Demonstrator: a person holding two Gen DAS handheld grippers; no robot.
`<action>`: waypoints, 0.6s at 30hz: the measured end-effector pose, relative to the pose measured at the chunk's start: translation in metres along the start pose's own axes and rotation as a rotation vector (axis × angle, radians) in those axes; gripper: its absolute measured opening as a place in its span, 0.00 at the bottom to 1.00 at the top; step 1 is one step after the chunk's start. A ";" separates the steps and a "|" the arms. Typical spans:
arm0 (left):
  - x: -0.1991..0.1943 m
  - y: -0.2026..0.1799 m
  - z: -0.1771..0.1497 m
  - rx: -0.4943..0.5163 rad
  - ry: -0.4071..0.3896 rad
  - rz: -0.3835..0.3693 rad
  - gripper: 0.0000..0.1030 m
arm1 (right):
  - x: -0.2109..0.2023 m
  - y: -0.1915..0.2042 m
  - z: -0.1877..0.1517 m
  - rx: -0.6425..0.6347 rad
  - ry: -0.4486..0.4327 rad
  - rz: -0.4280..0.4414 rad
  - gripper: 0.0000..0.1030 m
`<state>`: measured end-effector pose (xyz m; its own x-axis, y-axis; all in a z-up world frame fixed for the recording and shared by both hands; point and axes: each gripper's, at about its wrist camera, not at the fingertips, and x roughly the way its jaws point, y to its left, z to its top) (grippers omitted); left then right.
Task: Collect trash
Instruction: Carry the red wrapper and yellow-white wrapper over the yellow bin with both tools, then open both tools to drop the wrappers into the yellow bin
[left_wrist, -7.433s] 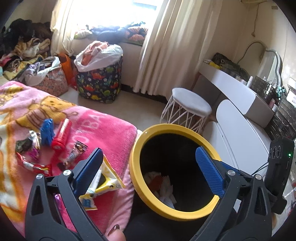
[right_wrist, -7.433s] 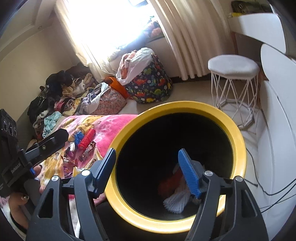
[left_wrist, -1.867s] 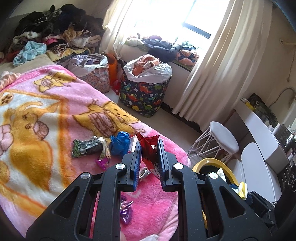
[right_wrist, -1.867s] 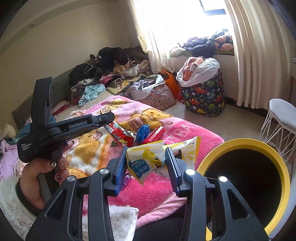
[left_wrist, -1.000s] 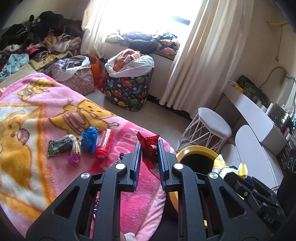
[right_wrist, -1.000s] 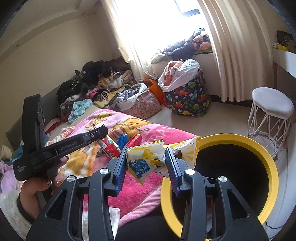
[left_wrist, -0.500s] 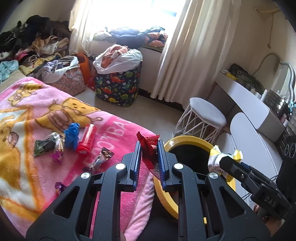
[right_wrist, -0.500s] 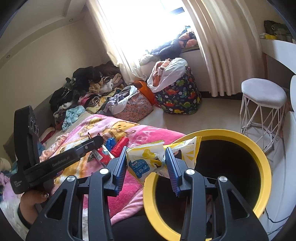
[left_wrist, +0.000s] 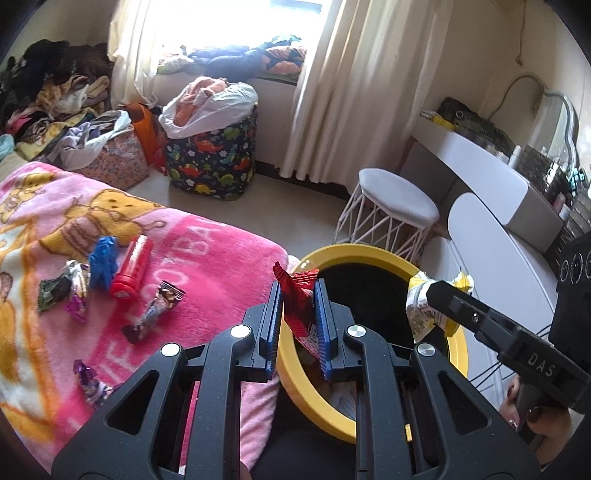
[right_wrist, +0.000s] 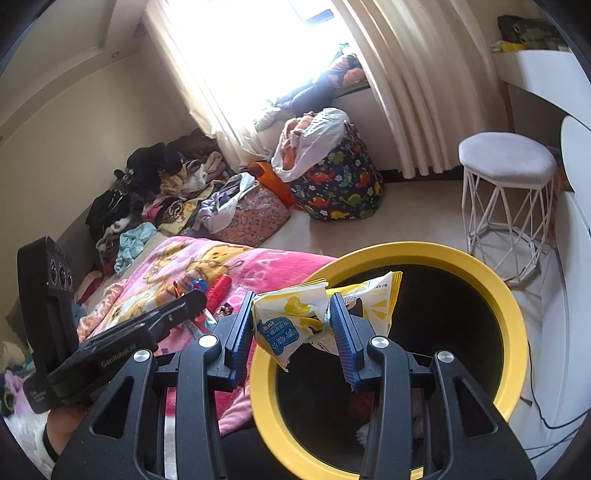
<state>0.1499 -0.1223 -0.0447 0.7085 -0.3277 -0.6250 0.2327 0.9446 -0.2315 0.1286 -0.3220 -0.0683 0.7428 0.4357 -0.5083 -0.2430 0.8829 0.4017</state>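
Both tongs hold wrappers at the bin's rim.
Left tongs (left_wrist: 297, 308), angled down, pinch a red wrapper (left_wrist: 297, 299) over the bin (left_wrist: 373, 254); right tongs (right_wrist: 291, 325) clamp a yellow packet (right_wrist: 295, 321) there.

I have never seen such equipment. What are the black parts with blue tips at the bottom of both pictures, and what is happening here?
No robot is here. A person holds a hand tool in each hand, and each tool carries a camera looking forward along its two blue-tipped fingers. So one picture comes from the left tool, the other from the right.

The left claw is shut on a red wrapper. The right claw is shut on a yellow and white snack bag. Both are held over a yellow-rimmed bin, probably to drop the trash in.

On the pink blanket more litter lies: a red tube, a blue wrapper and several small candy wrappers.
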 end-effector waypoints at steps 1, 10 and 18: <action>0.002 -0.002 -0.001 0.004 0.005 -0.003 0.12 | 0.000 -0.003 -0.001 0.007 0.001 -0.004 0.37; 0.021 -0.014 -0.006 0.028 0.046 -0.030 0.12 | 0.004 -0.024 -0.006 0.057 0.014 -0.019 0.38; 0.035 -0.018 -0.010 0.035 0.085 -0.045 0.12 | 0.009 -0.033 -0.009 0.079 0.026 -0.033 0.38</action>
<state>0.1637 -0.1509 -0.0700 0.6378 -0.3685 -0.6764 0.2869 0.9286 -0.2354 0.1379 -0.3458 -0.0935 0.7327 0.4121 -0.5416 -0.1680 0.8807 0.4429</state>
